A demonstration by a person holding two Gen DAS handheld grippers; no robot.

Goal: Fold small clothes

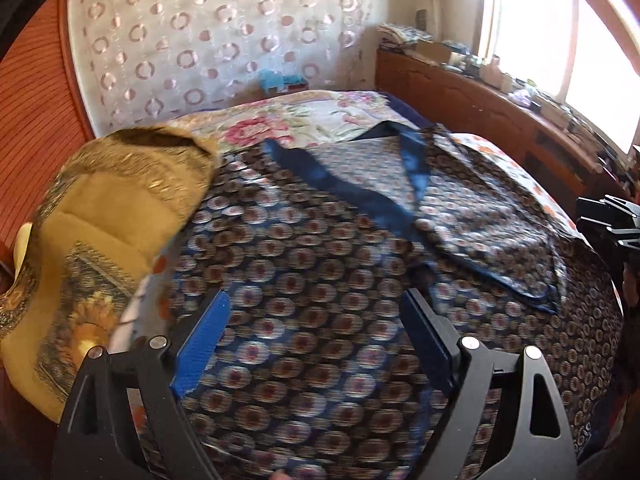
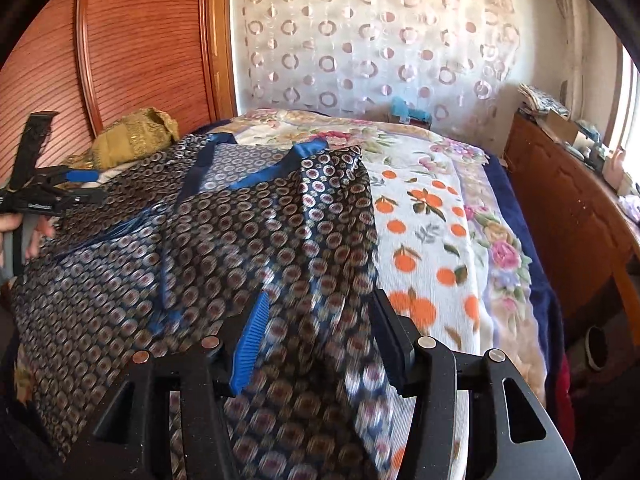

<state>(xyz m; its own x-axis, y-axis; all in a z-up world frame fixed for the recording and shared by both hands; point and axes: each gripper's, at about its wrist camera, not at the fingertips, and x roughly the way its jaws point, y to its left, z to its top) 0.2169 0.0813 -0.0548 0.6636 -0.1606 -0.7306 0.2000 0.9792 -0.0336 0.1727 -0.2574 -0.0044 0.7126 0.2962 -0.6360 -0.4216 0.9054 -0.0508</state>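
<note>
A dark blue garment with a round medallion pattern and plain blue neck trim (image 1: 320, 264) lies spread on the bed, its right side folded over. It also fills the left of the right wrist view (image 2: 192, 248). My left gripper (image 1: 316, 320) is open just above the garment's lower part, nothing between its fingers. My right gripper (image 2: 320, 324) is open over the garment's right edge, with a raised ridge of the cloth lying between its fingers. The left gripper also shows at the left of the right wrist view (image 2: 76, 188). The right gripper shows at the right edge of the left wrist view (image 1: 612, 224).
The bed carries a white orange-print sheet (image 2: 432, 240) and a floral blanket (image 1: 304, 120). A yellow cushion with a sunflower print (image 1: 100, 240) lies at the garment's left. A wooden headboard (image 2: 136, 48), a cluttered wooden cabinet (image 1: 480, 96) under the window and a circle-pattern curtain (image 2: 380, 40) surround the bed.
</note>
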